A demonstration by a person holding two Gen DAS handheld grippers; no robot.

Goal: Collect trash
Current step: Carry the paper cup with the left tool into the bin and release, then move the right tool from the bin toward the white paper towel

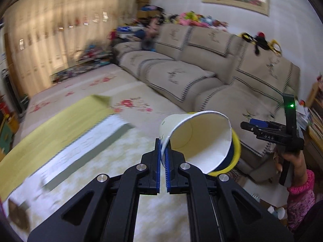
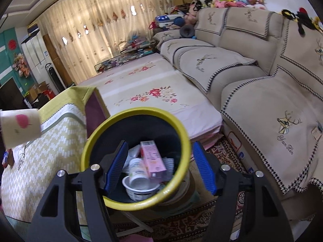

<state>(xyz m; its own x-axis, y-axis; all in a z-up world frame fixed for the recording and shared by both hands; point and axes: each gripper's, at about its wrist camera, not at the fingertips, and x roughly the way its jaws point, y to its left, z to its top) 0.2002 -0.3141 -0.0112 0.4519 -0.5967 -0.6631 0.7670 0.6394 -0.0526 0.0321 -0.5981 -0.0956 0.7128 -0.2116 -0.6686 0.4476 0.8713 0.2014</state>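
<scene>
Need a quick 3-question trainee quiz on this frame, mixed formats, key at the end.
1. True or false: the left gripper is shut on the rim of the white paper cup.
2. Multiple choice: the right gripper is A) shut on the bin's rim, B) open, with one finger inside and one outside the yellow-rimmed black trash bin, C) holding a cup.
3. Fill in: inside the bin, a pink carton lies on a white plastic ____.

Key: 1 true; 2 B; 3 tub.
</scene>
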